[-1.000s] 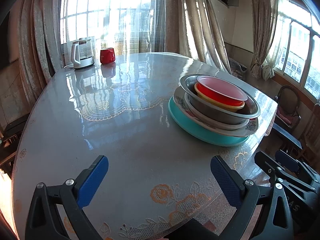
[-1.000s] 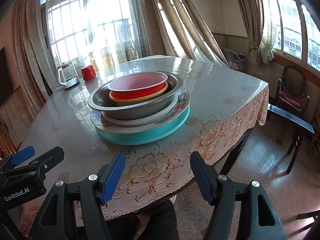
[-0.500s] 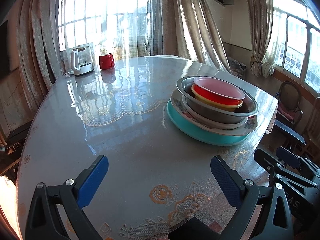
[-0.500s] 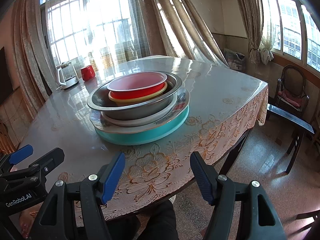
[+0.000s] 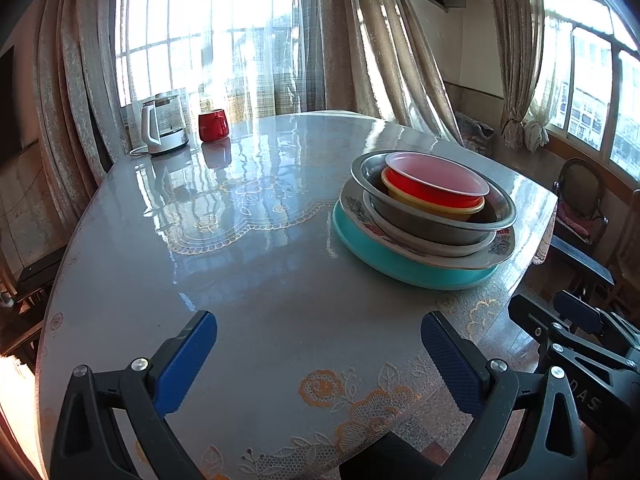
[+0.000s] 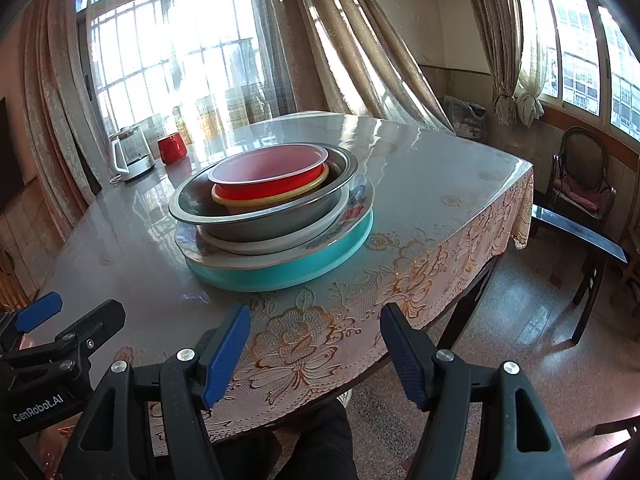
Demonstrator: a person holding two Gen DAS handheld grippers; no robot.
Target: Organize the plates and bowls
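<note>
Nested dishes on glossy grey oval table (image 5: pixel 248 280): red plastic bowl (image 6: pixel 268 176) in yellow bowl (image 6: pixel 276 196), in steel basin (image 6: pixel 264 216), on white plate (image 6: pixel 280 240), floral plate (image 6: pixel 352 212), teal round tray (image 6: pixel 296 268), near right table edge. Broad bare surface leftward. Left gripper (image 5: pixel 318 354) and right gripper (image 6: pixel 316 346) agape, empty, apart from stack.

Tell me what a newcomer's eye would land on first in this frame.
The nested stack near the table's front right corner: a red bowl on top, inside a yellow one, a steel basin, plates and a teal dish at the bottom. Then the red mug beside the kettle at the far window edge.
</note>
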